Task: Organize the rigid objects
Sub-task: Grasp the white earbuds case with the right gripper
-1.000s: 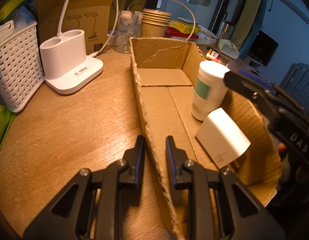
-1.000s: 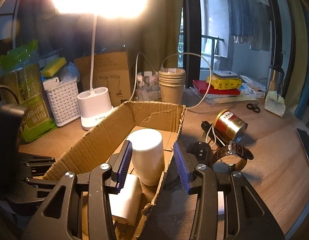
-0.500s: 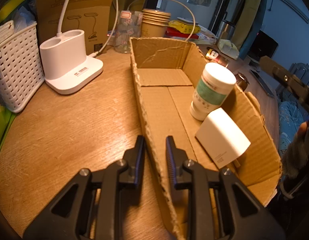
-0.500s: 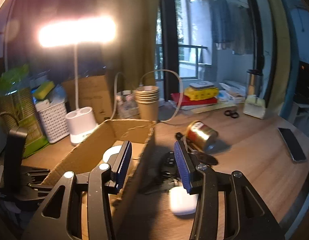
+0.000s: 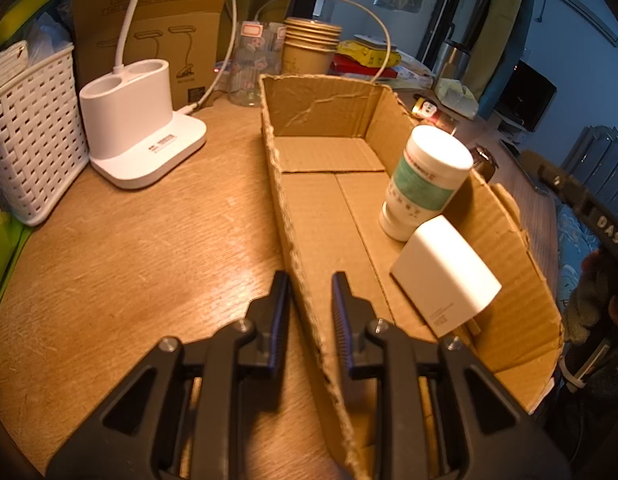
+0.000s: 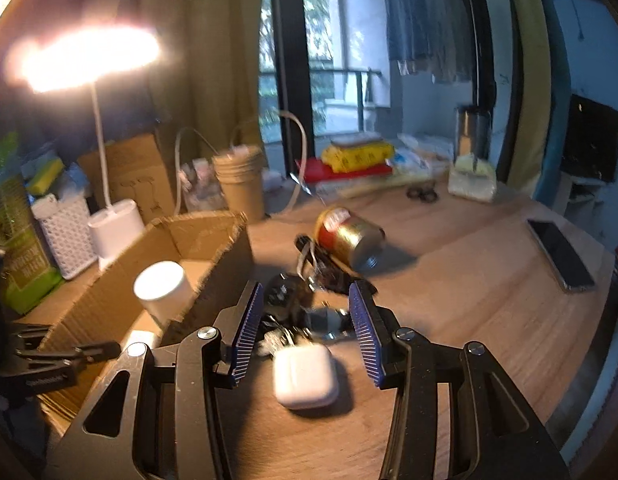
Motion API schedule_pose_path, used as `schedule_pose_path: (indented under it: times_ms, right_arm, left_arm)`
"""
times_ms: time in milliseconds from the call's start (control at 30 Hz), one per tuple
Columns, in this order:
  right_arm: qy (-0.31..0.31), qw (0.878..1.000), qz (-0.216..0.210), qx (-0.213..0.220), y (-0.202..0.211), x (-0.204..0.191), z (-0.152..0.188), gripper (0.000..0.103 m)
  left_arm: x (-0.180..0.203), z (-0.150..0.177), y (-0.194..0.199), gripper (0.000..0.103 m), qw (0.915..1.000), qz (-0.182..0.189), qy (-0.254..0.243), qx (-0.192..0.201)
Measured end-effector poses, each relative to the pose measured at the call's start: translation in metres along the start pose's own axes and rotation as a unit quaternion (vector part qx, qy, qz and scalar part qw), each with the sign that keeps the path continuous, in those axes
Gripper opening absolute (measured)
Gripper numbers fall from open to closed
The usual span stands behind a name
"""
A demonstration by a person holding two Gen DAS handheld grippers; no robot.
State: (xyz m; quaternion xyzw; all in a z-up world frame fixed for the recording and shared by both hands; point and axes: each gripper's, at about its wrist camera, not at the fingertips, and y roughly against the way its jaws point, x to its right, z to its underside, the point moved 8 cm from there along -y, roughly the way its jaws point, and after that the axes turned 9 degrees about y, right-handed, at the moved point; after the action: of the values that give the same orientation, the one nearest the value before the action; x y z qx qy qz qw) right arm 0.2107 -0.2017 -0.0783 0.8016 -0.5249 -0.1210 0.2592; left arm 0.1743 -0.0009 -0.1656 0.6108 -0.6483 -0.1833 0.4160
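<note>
A shallow cardboard box [image 5: 321,216] lies on the wooden table. In it stand a white bottle with a green label [image 5: 423,184] and a white charger block [image 5: 445,276]. My left gripper [image 5: 307,312] is shut on the box's near left wall, one finger on each side. My right gripper [image 6: 307,334] is open and empty, to the right of the box [image 6: 213,248], just above a white earbud case [image 6: 305,374]. Beyond the case lie a wristwatch [image 6: 329,320], dark small items and a gold can [image 6: 349,236] on its side.
A white lamp base [image 5: 137,120] and a white basket [image 5: 29,128] stand left of the box. Paper cups [image 5: 309,50], a cardboard carton and cables stand behind it. A phone [image 6: 561,256] lies at the table's right edge. Scissors and books lie at the back.
My right gripper has left the bottle in the box, swung right out of the box and now hovers over the earbud case. The left gripper has not moved.
</note>
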Motion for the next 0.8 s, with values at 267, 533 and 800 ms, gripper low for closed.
schedule_pose_path:
  times_ms: [267, 533, 800]
  right_arm:
    - [0.003, 0.999, -0.007, -0.052, -0.025, -0.005, 0.023, 0.054]
    - [0.008, 0.997, -0.007, -0.083, -0.035, -0.009, 0.036, 0.054]
    - [0.022, 0.994, -0.003, -0.109, -0.043, -0.013, 0.043, 0.054]
  left_arm:
    - [0.000, 0.000, 0.000, 0.024, 1.0000, 0.000, 0.000, 0.000]
    - [0.000, 0.000, 0.000, 0.024, 1.0000, 0.000, 0.000, 0.000]
    - [0.000, 0.000, 0.000, 0.024, 1.0000, 0.000, 0.000, 0.000]
